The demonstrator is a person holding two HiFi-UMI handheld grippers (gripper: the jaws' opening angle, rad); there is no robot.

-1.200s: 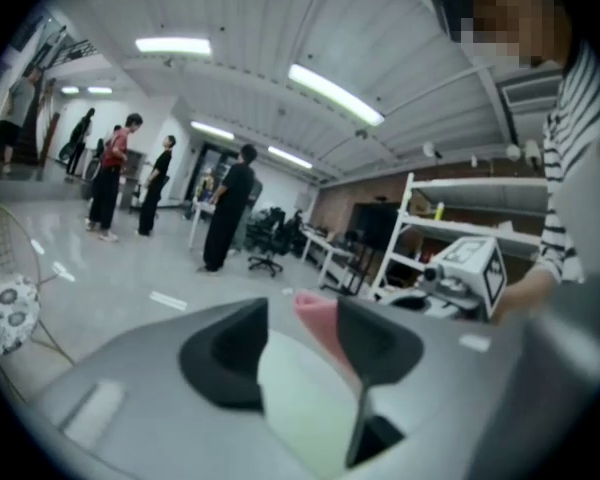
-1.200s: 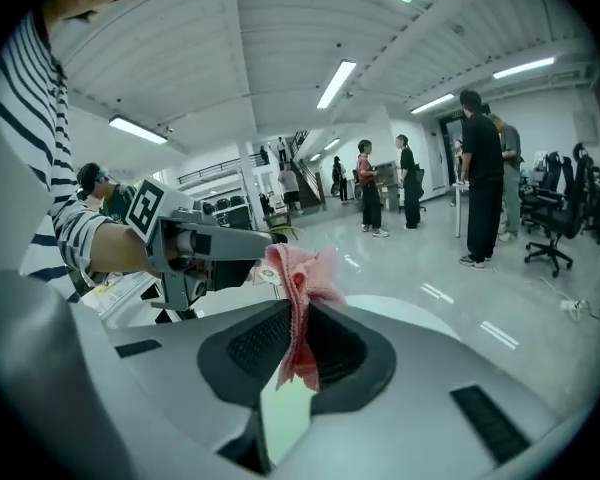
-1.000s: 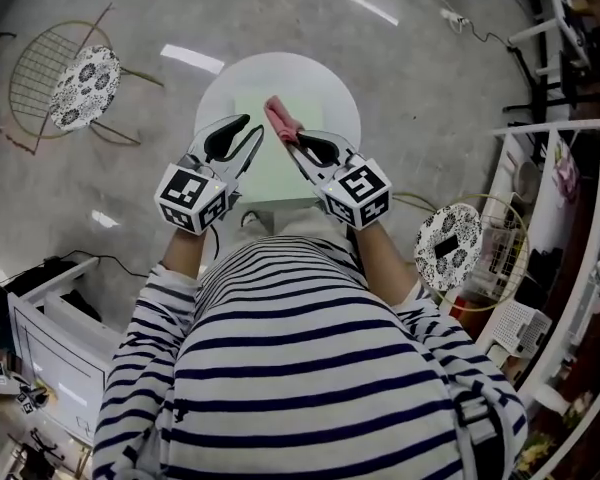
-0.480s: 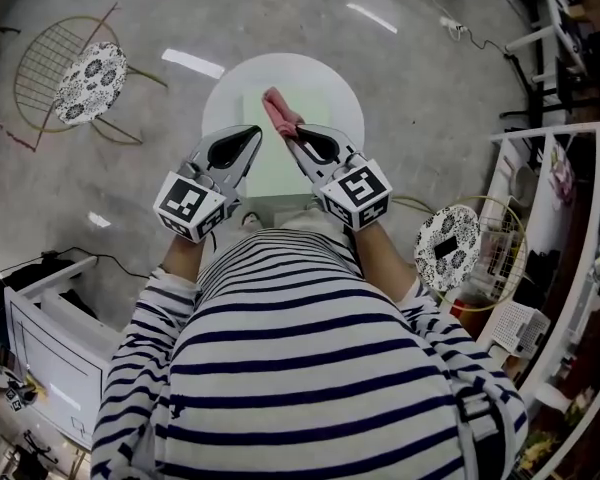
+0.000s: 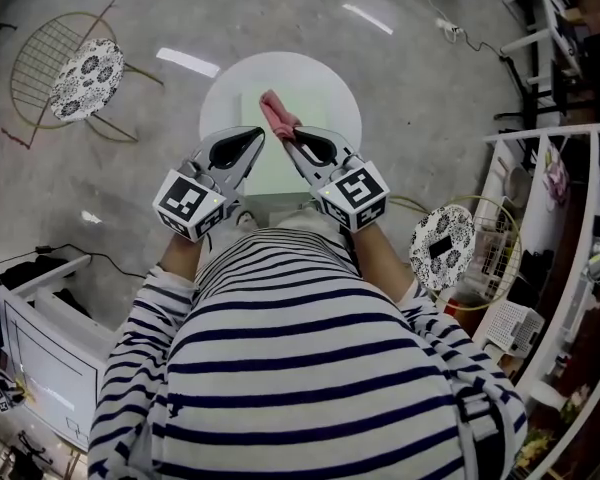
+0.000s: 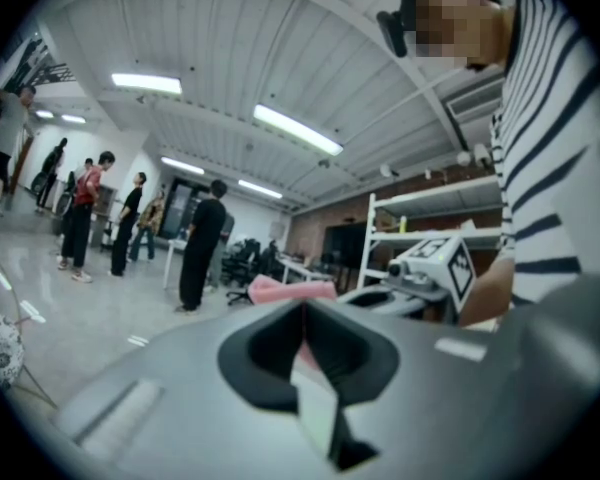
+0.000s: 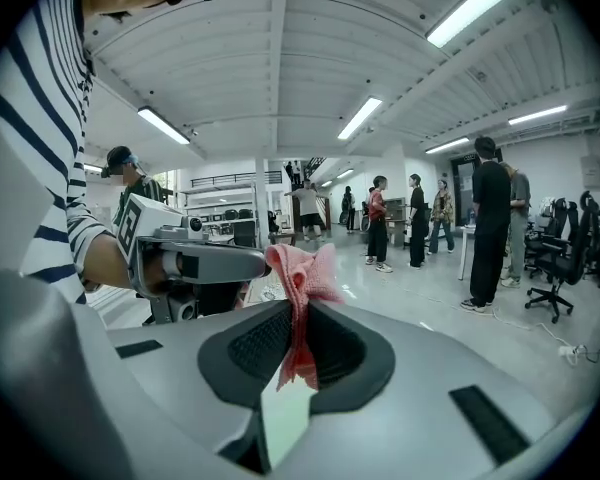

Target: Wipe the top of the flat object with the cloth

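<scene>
Just ahead of the striped shirt (image 5: 310,368), both claws are held up side by side, their tips close together. The left claw (image 5: 257,135) is pressed together with nothing between its jaws. The right claw (image 5: 286,134), just beside it, pinches the pink cloth (image 5: 276,111): one end of the cloth is clamped between the jaws and the rest bunches out past the tips.

Beyond and below the claws sits the round white table (image 5: 220,83), with the pale green flat object (image 5: 315,108) lying square on it. In the right gripper view the cloth shows against the open room, not against a surface, so it appears to be in the air over the flat object and not pressed to it.

Judged from this, the cloth is in hand and brought over the right spot, but no wiping contact shows. Lowering the cloth onto the top and sweeping across it is what remains. Whether any part has already been wiped cannot be told.
</scene>
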